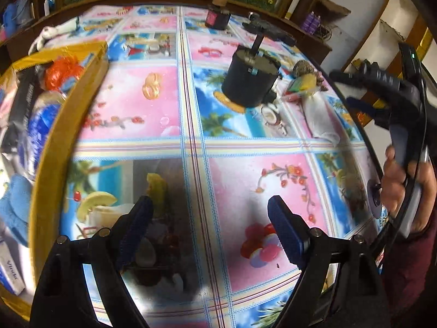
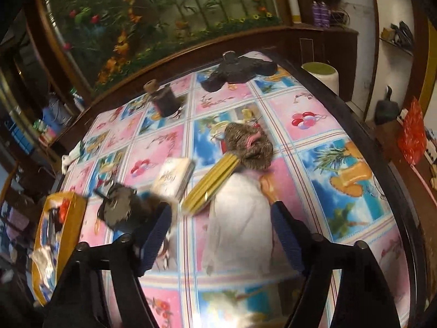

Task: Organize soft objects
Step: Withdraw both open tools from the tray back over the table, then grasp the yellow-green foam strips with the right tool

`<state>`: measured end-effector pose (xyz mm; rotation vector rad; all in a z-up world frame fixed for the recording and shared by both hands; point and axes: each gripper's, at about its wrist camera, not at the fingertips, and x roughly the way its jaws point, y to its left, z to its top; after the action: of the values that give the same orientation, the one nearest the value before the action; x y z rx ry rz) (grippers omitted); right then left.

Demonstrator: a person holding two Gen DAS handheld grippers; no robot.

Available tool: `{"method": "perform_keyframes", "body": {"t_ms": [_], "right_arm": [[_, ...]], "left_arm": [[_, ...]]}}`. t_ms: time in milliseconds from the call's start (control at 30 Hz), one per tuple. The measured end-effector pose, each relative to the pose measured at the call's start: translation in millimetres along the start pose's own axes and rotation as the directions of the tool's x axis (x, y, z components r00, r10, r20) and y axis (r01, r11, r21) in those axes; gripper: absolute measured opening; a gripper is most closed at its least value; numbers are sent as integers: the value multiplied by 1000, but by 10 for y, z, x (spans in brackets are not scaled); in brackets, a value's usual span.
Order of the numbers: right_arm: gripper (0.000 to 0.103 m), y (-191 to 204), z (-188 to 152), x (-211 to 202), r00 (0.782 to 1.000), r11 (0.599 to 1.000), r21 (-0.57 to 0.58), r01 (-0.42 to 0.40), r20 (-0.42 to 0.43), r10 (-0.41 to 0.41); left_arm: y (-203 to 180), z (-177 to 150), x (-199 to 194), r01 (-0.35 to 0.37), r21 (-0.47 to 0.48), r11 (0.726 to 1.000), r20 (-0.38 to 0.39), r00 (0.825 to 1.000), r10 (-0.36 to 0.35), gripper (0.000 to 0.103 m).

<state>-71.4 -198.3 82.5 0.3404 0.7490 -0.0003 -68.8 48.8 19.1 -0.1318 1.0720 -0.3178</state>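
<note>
My left gripper [image 1: 209,201] hangs open over the flowered tablecloth [image 1: 153,104] with nothing between its blue pads. A yellow box [image 1: 62,125] at the left holds an orange tuft [image 1: 62,71] and a blue cloth [image 1: 16,205]. My right gripper [image 2: 221,207] stands open astride a white cloth [image 2: 240,218]; its right pad is at the cloth's edge and its left pad is clear of it. Beyond the cloth lie a yellow sponge pack [image 2: 213,183] and a brown furry toy [image 2: 248,147]. In the left wrist view the white cloth [image 1: 319,117] lies at the right, under the right gripper [image 1: 349,87].
A black cylinder [image 1: 251,79] stands mid-table, also black cylinder [image 2: 120,207] left of my right gripper. A small white packet [image 2: 174,177], a dark jar [image 2: 164,98] and a black device [image 2: 240,71] sit farther back. A hand [image 1: 396,180] holds the right gripper. A wooden rail [image 2: 191,52] edges the table.
</note>
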Motion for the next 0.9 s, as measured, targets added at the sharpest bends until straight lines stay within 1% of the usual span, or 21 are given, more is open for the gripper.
{"method": "perform_keyframes", "body": {"t_ms": [33,67,100,167,233,267,300,333,367,400,433,500,600,667,733,767,833,867,900], "right_arm": [[72,6,45,35,1000,1000,13,-8,-8,8],[70,9,94,82,1000,1000,22,-11,-19,12],[66,15,112,149,999,1000,27,-9,-31,9],[61,39,153,293,999,1000,29,-3,-53,5],[58,89,176,453,997,1000,21,19,-73,-17],[57,125,202,528,996,999,13,29,-79,-28],[57,170,224,593,995,999,3,45,-88,-45],[57,210,242,665,993,998,-10,67,-97,-68],[52,248,254,744,990,996,-28,89,-111,-92],[35,276,258,808,986,994,-39,105,-125,-109],[30,292,262,865,985,994,-37,107,-133,-111],[23,290,258,865,990,997,-14,71,-123,-72],[17,279,180,741,995,1000,-1,31,-98,-31],[17,256,103,612,996,1000,6,-8,-91,9],[17,253,-21,446,992,997,16,-72,-98,74],[17,253,-88,376,989,995,19,-100,-108,101],[17,291,-278,264,975,986,22,-168,-147,169],[18,331,-391,232,962,978,22,-207,-177,208],[19,384,-507,223,944,967,20,-254,-215,252]], "left_arm": [[-14,-13,-17,-16,17,1000,27,1000,16,86],[-1,-16,-5,-19,21,1000,19,1000,19,86],[8,-26,-15,-16,26,1000,28,999,16,86],[35,-29,-19,4,12,1000,36,999,-5,88],[56,-40,-30,31,2,1000,50,998,-31,94],[53,-49,-27,39,4,999,55,998,-39,100],[37,-64,-21,36,11,999,56,998,-37,103],[8,-80,-21,19,31,999,61,998,-21,103],[-21,-86,-13,3,48,999,61,998,-6,103],[-53,-98,-5,-15,68,998,62,998,11,103],[-72,-107,4,-27,82,996,64,998,22,103],[-86,-121,5,-37,99,994,66,997,30,103],[-58,-118,-4,-17,87,996,73,997,10,103],[-50,-124,-6,-10,82,997,79,997,4,103],[-45,-129,-12,-6,76,997,85,996,0,103],[-36,-133,-17,-1,72,997,89,996,-5,103],[-13,-139,-32,15,57,998,97,995,-21,103],[13,-143,-46,31,46,998,99,994,-36,103],[39,-145,-60,50,34,998,99,994,-53,103]]}}
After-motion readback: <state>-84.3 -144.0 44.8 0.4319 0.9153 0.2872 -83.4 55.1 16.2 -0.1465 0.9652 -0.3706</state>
